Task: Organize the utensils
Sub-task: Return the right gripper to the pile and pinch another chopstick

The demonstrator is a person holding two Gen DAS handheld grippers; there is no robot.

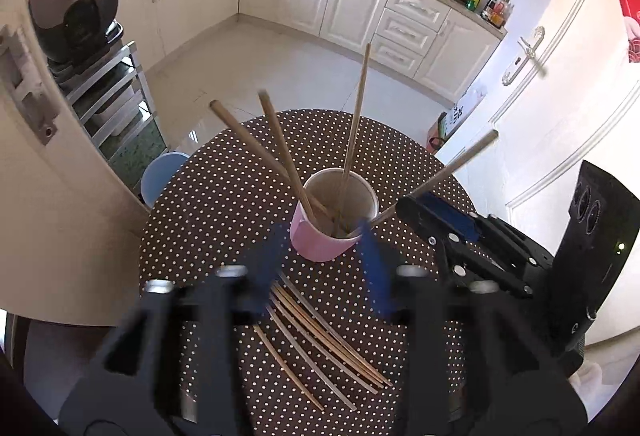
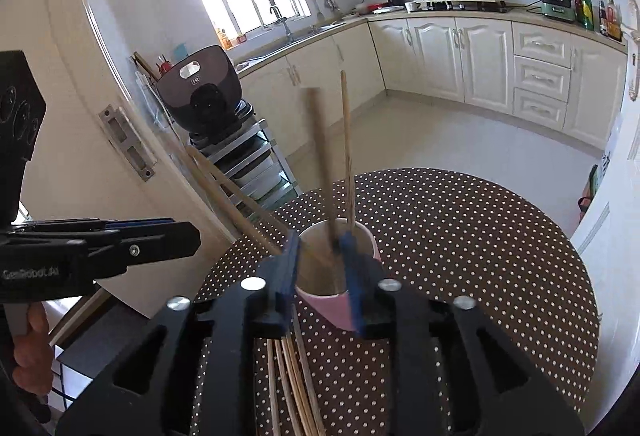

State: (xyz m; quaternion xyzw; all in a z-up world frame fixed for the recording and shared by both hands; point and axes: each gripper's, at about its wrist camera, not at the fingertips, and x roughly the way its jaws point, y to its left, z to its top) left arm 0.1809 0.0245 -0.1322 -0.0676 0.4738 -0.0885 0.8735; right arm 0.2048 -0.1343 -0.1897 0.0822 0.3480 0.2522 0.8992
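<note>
A pink cup [image 1: 320,242] [image 2: 340,306] stands on the dotted round table [image 1: 216,220] [image 2: 480,236] with several wooden chopsticks [image 1: 356,123] leaning in it. More loose chopsticks [image 1: 320,336] [image 2: 296,384] lie in front of the cup. My left gripper [image 1: 324,264] hangs open just before the cup, nothing between its blurred blue fingers. In the right wrist view it shows side-on [image 2: 188,236]. My right gripper [image 2: 320,266] [image 1: 412,207] is open over the cup's near rim. A blurred chopstick [image 2: 320,155] stands between its fingers, its lower end in the cup, and the pads do not press it.
A blue stool [image 1: 160,175] sits beyond the table's left edge. A metal rack [image 1: 112,99] with a dark cooker [image 1: 76,11] stands at the left by a white door. Another white door [image 1: 560,107] closes in on the right. A person's hand [image 2: 28,356] holds the left gripper.
</note>
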